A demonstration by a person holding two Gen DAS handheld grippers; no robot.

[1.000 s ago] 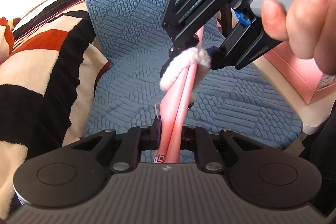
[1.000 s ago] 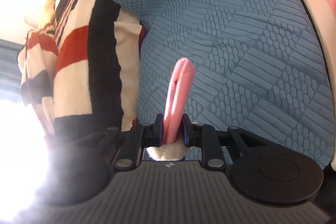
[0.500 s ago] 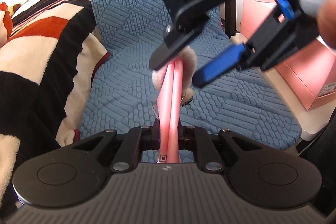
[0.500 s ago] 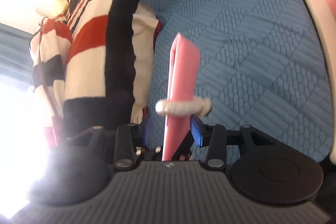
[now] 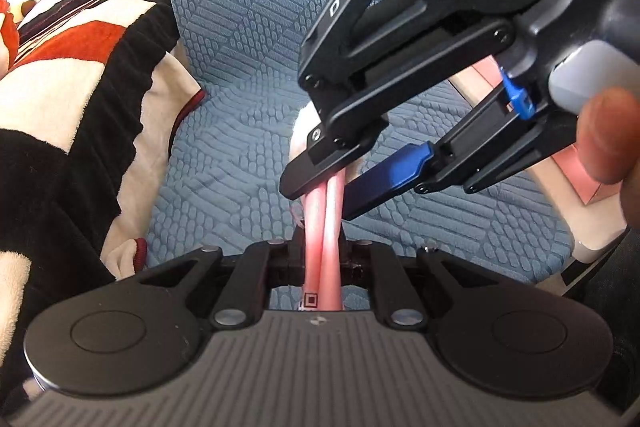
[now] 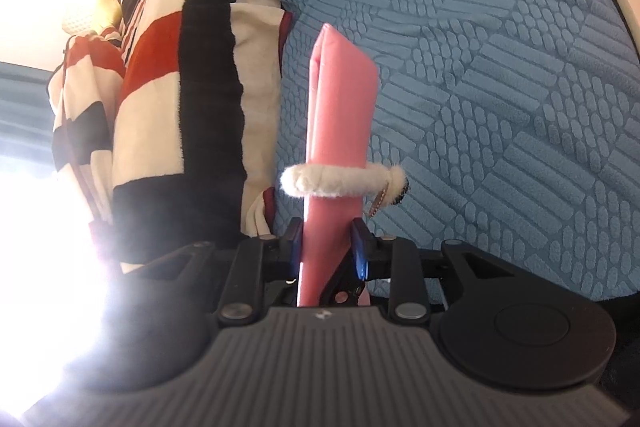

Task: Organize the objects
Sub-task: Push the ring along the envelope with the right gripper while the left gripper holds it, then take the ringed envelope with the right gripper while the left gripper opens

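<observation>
A folded pink pouch (image 5: 322, 227) stands upright between the pads of my left gripper (image 5: 322, 247), which is shut on its lower end. My right gripper (image 5: 320, 199) reaches in from the upper right. Its jaws are closing just above the left one, and both pads touch the pink pouch (image 6: 340, 107). In the right wrist view the pouch rises from the right gripper (image 6: 326, 235). A white fuzzy hair ring (image 6: 332, 183) circles it a little above the fingertips. From the left wrist only a pale edge of the ring (image 5: 300, 135) shows behind the right gripper's black finger.
A blue textured seat cover (image 5: 240, 167) lies under and behind everything. A red, black and cream striped blanket (image 5: 80, 87) is piled at the left. At the right a pink box (image 5: 592, 187) sits on a white surface. A person's fingers (image 5: 608, 135) hold the right gripper's handle.
My right gripper opened and let go of the fuzzy ring. It slid down the pouch toward the left gripper and closed again below the ring. The left gripper stayed put.
</observation>
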